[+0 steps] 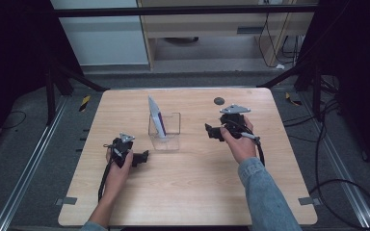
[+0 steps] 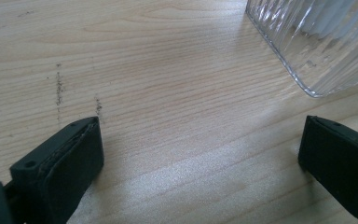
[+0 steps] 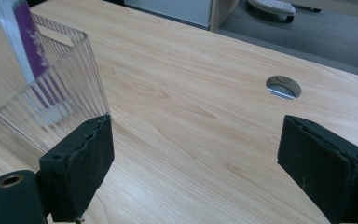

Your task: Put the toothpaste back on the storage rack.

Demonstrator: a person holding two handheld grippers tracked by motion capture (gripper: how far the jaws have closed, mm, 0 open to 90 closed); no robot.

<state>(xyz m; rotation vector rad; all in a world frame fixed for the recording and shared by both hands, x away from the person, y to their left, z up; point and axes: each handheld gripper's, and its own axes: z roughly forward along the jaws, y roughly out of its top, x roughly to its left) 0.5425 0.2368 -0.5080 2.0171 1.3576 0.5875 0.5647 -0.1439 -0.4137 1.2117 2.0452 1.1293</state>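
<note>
A clear ribbed square holder (image 1: 165,128) stands in the middle of the wooden table (image 1: 188,192). A white tube with a purple stripe (image 1: 157,117) leans inside it, sticking out at the top. My left gripper (image 1: 143,157) rests low on the table, left of and nearer than the holder, jaws wide apart with nothing between them. Its own view has the holder's corner (image 2: 317,42) at upper right. My right gripper (image 1: 211,131) hovers right of the holder, open and empty. In its view the holder (image 3: 42,98) and the tube (image 3: 28,46) sit at the left.
A round cable hole (image 1: 218,100) is set in the table's far part, also seen as the hole (image 3: 283,87) beyond the right gripper. Dark scuff marks (image 2: 59,88) streak the wood near the left gripper. Black frame legs and floor cables (image 1: 327,144) surround the table.
</note>
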